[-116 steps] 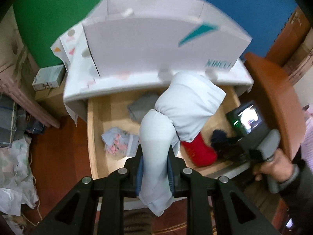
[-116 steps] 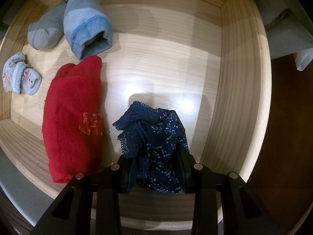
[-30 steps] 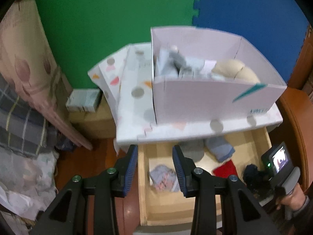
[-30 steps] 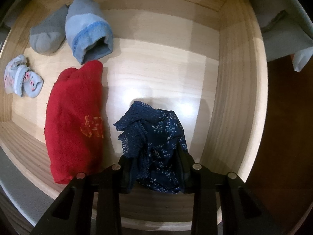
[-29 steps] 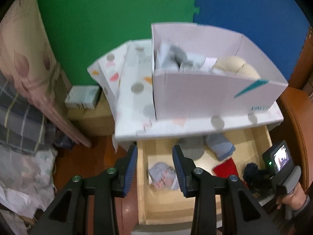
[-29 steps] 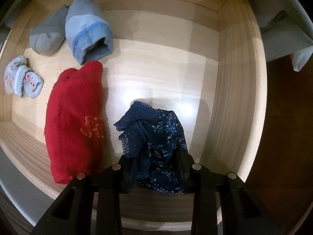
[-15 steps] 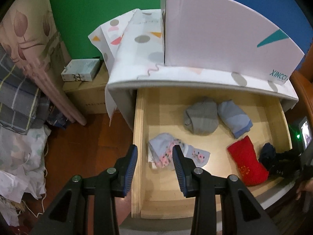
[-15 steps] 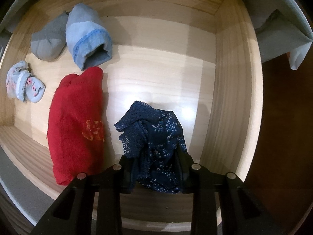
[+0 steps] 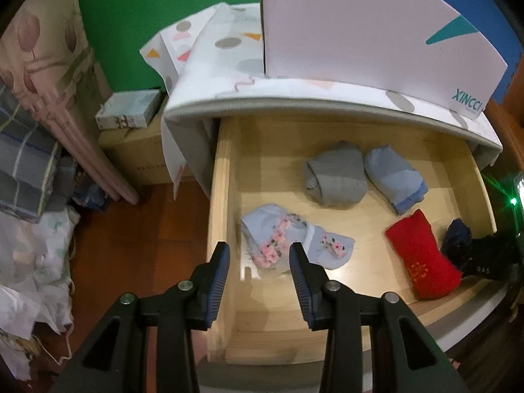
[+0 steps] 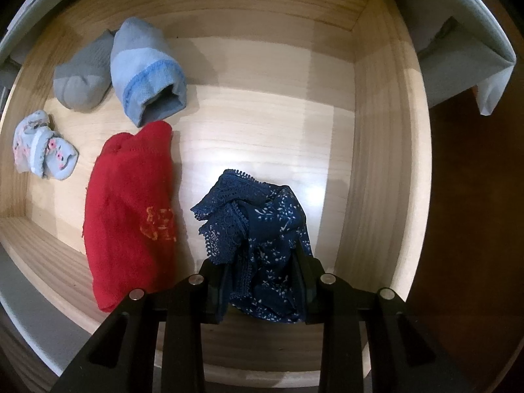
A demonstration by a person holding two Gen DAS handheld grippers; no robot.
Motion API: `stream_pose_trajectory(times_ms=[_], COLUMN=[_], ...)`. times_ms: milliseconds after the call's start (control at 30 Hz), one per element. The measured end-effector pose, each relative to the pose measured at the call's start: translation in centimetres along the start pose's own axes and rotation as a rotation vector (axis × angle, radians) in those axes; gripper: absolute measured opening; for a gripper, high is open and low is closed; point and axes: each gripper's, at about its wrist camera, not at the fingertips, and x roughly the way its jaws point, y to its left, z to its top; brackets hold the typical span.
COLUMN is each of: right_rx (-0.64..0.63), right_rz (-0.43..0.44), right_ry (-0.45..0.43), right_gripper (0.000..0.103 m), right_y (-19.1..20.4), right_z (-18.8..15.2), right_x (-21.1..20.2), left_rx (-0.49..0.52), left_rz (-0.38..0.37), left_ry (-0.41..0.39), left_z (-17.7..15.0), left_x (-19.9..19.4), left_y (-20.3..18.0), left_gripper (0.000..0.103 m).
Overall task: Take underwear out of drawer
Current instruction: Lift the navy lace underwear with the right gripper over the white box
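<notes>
The wooden drawer (image 9: 226, 196) stands pulled open under a white table top. My left gripper (image 9: 258, 262) is open and empty, just above a pale blue floral underwear piece (image 9: 288, 239) at the drawer's front left. My right gripper (image 10: 262, 281) is shut on a navy lace underwear piece (image 10: 258, 226), held low at the drawer's front right (image 10: 376, 163). It shows as a dark bundle in the left wrist view (image 9: 458, 235). A red piece (image 10: 131, 203), a light blue roll (image 10: 144, 68) and a grey roll (image 10: 83, 75) lie on the drawer floor.
A white cardboard box (image 9: 360, 26) stands on the table top above the drawer. A small carton (image 9: 127, 114), hanging fabric (image 9: 42, 75) and piled cloths (image 9: 29, 249) crowd the floor left of the drawer. A brown chair edge (image 9: 511, 104) is at the right.
My left gripper let go of the white garment at the box, then came down toward the drawer's front left. My right gripper has barely moved, still shut on the navy piece.
</notes>
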Motion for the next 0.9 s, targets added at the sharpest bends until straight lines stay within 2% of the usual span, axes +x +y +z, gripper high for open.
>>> stream_pose_trajectory(times_ms=[167, 267, 667, 733, 900], right_rx=[-0.005, 0.008, 0.004, 0.01, 0.004], right_rz=[0.0, 0.027, 0.055, 0.078, 0.059], right_ry=[-0.018, -0.039, -0.148, -0.177, -0.306], right_gripper=[0.029, 0.029, 0.029, 0.029, 0.029], right_y=[0.1, -0.1, -1.5, -2.1, -3.1], right_z=[-0.6, 0.5, 0.6, 1.0, 2.4], right_x=[-1.2, -2.1, -9.8, -12.0, -20.0], left_rx=[-0.036, -0.051, -0.076, -0.085, -0.093], left_rz=[-0.003, 0.004, -0.005, -0.003, -0.002], left_ry=[0.029, 0.036, 0.014, 0.015, 0.004], left_z=[-0.3, -0.3, -0.4, -0.4, -0.4], left_x=[0.8, 1.1, 0.8, 0.8, 0.5], left_y=[0.3, 0.5, 1.1, 1.3, 1.4], left_gripper=[0.038, 0.038, 0.039, 0.038, 0.038])
